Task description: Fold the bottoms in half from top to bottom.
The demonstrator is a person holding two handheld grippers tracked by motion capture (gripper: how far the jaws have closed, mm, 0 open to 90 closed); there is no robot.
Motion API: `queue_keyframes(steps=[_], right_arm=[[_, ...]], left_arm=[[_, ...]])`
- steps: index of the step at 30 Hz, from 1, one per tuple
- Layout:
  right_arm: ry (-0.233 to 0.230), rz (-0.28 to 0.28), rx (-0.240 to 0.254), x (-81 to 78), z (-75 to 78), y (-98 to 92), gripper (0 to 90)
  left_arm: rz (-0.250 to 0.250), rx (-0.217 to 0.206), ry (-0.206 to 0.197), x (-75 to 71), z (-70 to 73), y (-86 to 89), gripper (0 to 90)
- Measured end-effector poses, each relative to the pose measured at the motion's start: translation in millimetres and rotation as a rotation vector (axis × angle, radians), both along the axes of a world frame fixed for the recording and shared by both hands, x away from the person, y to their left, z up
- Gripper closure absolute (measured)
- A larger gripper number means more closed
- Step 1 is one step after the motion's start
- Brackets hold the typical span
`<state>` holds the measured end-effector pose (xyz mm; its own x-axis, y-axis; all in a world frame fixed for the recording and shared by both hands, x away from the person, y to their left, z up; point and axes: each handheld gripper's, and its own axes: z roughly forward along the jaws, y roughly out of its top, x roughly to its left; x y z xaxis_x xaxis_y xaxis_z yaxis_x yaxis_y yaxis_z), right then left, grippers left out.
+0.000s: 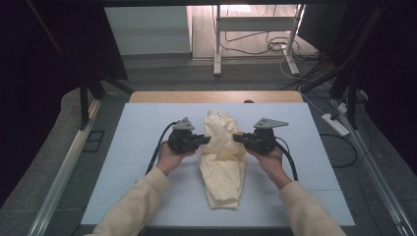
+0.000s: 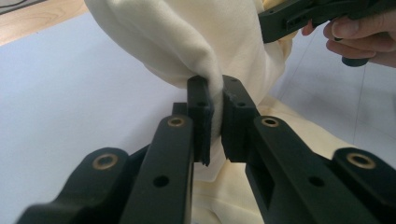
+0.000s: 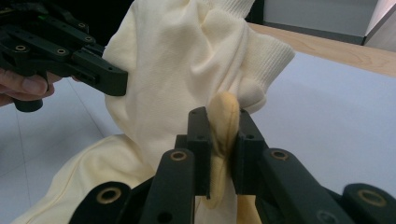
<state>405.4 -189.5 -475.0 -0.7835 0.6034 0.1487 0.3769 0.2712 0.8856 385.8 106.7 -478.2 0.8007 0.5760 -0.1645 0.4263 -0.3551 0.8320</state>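
A pale yellow garment [image 1: 222,162] lies lengthwise on the white table top [image 1: 137,147], its far end lifted and bunched between both grippers. My left gripper [image 1: 205,140] pinches a fold of the garment [image 2: 205,56] from the left, its pads [image 2: 201,116] shut on the cloth. From the right, my right gripper [image 1: 237,138] is shut on a thick rolled fold of the garment [image 3: 224,121]. A ribbed cuff or hem [image 3: 266,56] hangs just beyond that fold. Each gripper view shows the other gripper [image 2: 317,16] [image 3: 60,51] gripping the far side.
A wooden strip [image 1: 216,96] runs along the table's far edge. Beyond it stand a white frame's legs [image 1: 217,44] and loose cables [image 1: 275,46] on the floor. A power strip [image 1: 335,124] lies on the floor to the right. Dark curtains close both sides.
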Motion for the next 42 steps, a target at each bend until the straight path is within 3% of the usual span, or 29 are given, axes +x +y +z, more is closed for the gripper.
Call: queue_keyframes(steps=[31, 42], right_arm=[[0.007, 0.03, 0.012, -27.5, -3.2, -4.0, 80.1], [0.002, 0.07, 0.013, -49.0, -1.7, -5.7, 80.0]], left_arm=[[-0.046, 0.009, -0.014, -26.9, -1.0, 0.7, 82.4], [-0.081, 0.021, -0.019, -48.4, -3.8, 3.3, 81.5]])
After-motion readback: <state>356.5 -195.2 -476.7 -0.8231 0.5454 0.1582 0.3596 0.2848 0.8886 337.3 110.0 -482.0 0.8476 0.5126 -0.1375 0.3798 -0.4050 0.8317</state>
